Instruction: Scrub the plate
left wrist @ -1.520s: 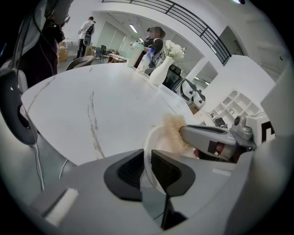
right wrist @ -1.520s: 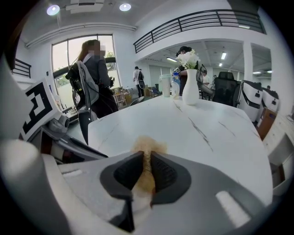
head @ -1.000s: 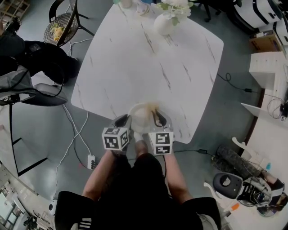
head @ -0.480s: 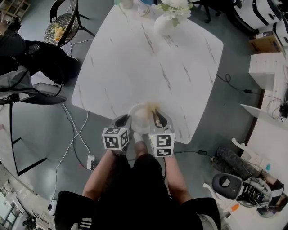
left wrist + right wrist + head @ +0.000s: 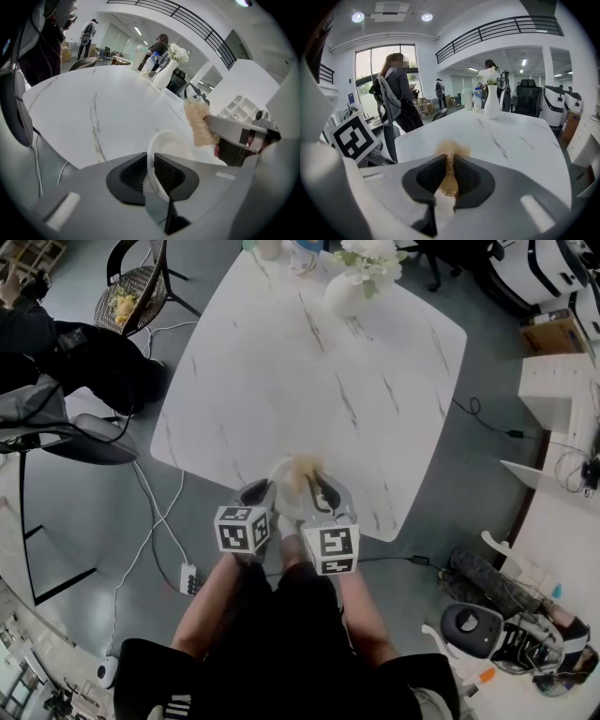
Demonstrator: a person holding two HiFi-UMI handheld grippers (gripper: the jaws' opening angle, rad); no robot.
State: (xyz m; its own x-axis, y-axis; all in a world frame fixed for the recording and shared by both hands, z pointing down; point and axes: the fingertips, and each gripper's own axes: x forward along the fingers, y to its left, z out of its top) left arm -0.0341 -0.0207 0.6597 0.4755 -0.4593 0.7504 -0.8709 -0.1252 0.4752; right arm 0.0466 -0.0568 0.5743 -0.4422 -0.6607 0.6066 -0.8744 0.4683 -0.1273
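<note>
- Your left gripper (image 5: 151,164) clamped its fingers on the rim of a round white plate (image 5: 176,143).
- Your right gripper (image 5: 451,166) pinched a tan fibrous scrubber (image 5: 452,149) in its fingers over the white marble worktop (image 5: 511,136).

The left gripper (image 5: 151,161) was pitched downward, with its jaws clamped on the rim of the plate (image 5: 172,144). The right gripper (image 5: 451,165), just beside it, had its jaws pinched on the sponge (image 5: 452,151). The left forearm (image 5: 208,601) and right forearm (image 5: 367,617) reached forward side by side.

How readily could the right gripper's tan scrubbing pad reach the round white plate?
Probably yes: the left gripper grips the round white plate; the tan scrubbing pad sits close, nothing between.
</note>
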